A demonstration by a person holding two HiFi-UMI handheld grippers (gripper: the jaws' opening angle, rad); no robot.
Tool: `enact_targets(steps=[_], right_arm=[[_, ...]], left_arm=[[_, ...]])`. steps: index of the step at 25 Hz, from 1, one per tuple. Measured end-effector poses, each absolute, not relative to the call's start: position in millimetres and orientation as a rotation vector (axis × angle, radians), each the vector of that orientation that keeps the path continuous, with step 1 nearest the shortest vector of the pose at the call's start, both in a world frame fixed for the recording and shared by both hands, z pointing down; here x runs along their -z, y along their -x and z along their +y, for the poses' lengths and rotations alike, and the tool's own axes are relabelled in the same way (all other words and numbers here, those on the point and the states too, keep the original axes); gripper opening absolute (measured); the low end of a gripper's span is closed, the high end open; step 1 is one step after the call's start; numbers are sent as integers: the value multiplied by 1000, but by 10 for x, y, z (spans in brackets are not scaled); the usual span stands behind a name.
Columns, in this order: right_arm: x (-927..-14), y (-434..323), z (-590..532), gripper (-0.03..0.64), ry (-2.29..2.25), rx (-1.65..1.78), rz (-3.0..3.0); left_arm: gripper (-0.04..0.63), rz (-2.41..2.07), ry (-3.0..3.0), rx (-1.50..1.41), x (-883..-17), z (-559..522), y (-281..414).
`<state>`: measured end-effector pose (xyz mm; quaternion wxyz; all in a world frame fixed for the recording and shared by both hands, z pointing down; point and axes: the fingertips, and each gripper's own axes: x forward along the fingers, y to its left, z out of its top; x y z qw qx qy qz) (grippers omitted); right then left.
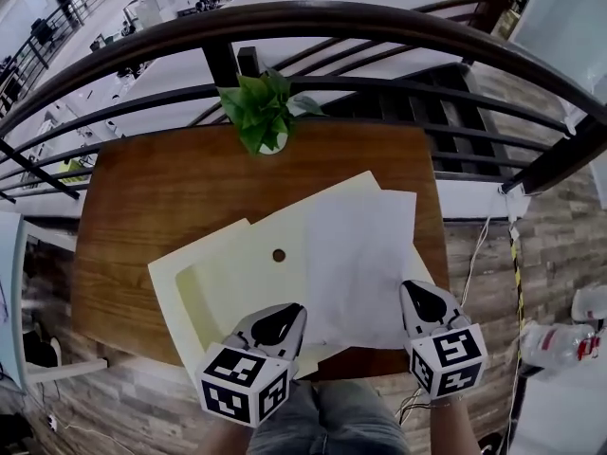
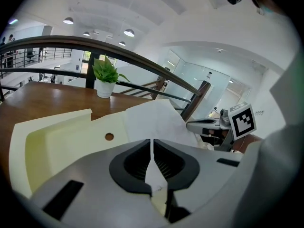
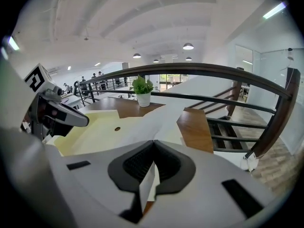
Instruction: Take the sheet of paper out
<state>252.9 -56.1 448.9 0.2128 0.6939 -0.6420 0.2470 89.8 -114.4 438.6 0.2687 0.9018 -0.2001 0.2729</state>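
A white sheet of paper (image 1: 356, 263) lies across the right half of a pale yellow envelope (image 1: 223, 282) with a small brown button, on the wooden table (image 1: 152, 188). My left gripper (image 1: 289, 313) is shut on the sheet's near left corner; the paper edge shows pinched between its jaws (image 2: 152, 148). My right gripper (image 1: 410, 297) is shut on the sheet's near right corner, with paper between its jaws (image 3: 153, 148). The sheet (image 2: 156, 120) rises from the envelope (image 3: 95, 129) toward both grippers.
A small potted green plant (image 1: 261, 112) stands at the table's far edge. A dark curved railing (image 1: 313, 17) runs behind the table. Stairs (image 1: 455, 121) drop away at the right. The person's legs (image 1: 327, 420) are at the near edge.
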Motion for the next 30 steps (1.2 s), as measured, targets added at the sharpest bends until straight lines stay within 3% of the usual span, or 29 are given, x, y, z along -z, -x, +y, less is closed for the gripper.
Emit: enact_targets(steps=[30], right_arm=[[-3188, -2349, -343, 28, -2168, -477, -1947]], left_arm=[[32, -512, -2602, -506, -3462, -987, -824]])
